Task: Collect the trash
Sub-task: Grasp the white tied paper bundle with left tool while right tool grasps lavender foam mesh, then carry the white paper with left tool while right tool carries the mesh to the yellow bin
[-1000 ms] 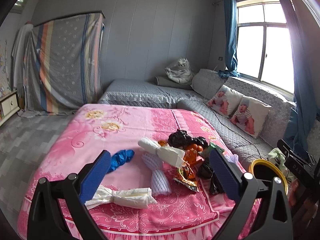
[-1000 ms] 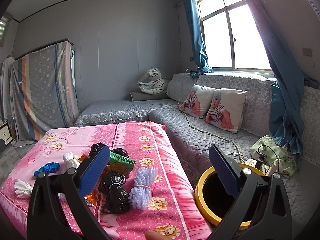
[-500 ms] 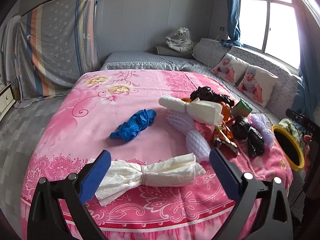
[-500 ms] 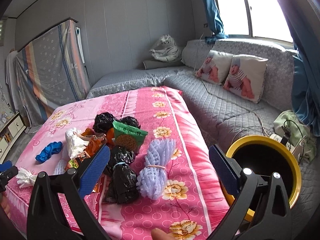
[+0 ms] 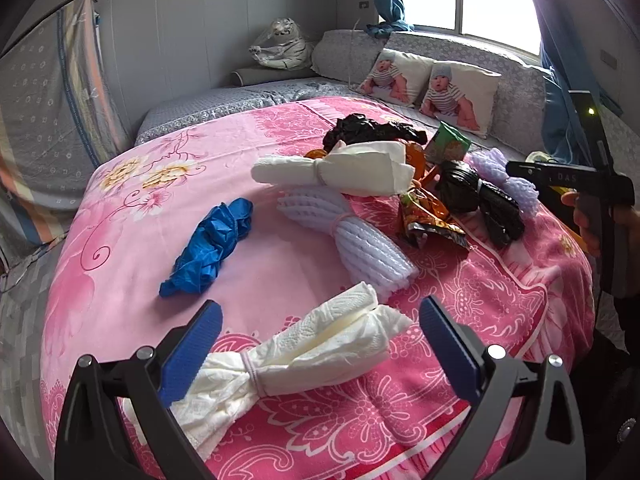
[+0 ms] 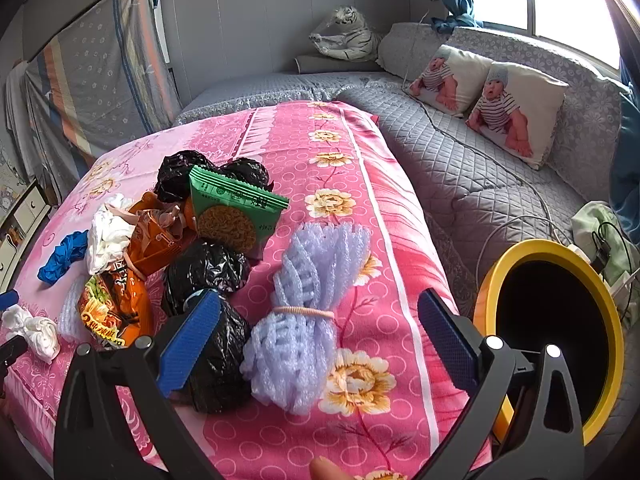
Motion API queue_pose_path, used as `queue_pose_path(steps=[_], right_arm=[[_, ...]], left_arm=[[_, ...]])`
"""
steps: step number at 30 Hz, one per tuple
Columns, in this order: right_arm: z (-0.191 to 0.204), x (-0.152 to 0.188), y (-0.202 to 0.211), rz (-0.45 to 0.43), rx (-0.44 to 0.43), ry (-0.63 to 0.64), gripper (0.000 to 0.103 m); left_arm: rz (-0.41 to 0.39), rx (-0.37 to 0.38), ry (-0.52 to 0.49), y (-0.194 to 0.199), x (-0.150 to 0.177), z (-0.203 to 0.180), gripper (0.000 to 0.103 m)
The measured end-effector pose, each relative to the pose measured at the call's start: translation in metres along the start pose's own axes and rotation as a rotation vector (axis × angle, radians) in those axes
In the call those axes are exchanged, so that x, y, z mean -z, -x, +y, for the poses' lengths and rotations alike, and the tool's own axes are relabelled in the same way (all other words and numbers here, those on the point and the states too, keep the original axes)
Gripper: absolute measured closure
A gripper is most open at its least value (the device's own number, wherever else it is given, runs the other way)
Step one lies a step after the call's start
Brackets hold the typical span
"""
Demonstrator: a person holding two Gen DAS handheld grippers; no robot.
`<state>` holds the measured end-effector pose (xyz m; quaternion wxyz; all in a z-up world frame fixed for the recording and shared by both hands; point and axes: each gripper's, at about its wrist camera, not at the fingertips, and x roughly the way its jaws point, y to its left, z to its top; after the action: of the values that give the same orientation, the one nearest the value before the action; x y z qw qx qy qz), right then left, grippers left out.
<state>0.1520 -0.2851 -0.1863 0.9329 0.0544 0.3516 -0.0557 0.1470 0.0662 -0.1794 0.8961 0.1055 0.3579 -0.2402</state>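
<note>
Both claws spread wide, gripping nothing. Left claw (image 5: 320, 328) low over the near edge of the pink blanket (image 5: 132, 248), fingers straddling a white paper towel bundle (image 5: 296, 356) tied at the middle with a band, most likely lined up that way so a squeeze closes across the tied waist, the firmest part of a soft, crushable wad. Right claw (image 6: 318, 324) hanging over the other side of the same heap, fingers framing a purple foam net (image 6: 308, 312) also cinched with a band, one blue pad close beside a black bag (image 6: 216, 320). Yellow bin (image 6: 548, 332) set just off the blanket's edge on the right, mouth facing up and near at hand, probably so each piece needs only a short carry. Rest of the rubbish scattered mid-blanket: a blue glove (image 5: 212, 244), a second foam net (image 5: 356, 232), another paper bundle (image 5: 340, 172), orange snack wrappers (image 6: 120, 304), a green noodle packet (image 6: 232, 208). Nothing lifted yet; collecting seemingly at its start, both grasps pending.
</note>
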Motion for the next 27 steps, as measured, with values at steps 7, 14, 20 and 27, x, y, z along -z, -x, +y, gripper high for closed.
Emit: queue_pose_path(steps=[7,14,20,27], right_arm=[[0.001,-0.012,-0.021,0.044,-0.01,0.002,0.01],[-0.001,-0.011,-0.039,0.095,-0.019,-0.01,0.024],[-0.004,-0.008,-0.051,0.137,-0.036,-0.026,0.033],[-0.006,-0.007,-0.056,0.149,-0.031,-0.034,0.067]], left_arm=[[0.04,0.022,-0.059,-0.014,0.0,-0.003,0.008],[0.072,0.064,-0.051,-0.023,0.001,0.004,0.023],[0.12,0.065,-0.092,-0.036,0.006,-0.003,0.047],[0.114,0.062,-0.07,-0.031,0.006,-0.001,0.075]])
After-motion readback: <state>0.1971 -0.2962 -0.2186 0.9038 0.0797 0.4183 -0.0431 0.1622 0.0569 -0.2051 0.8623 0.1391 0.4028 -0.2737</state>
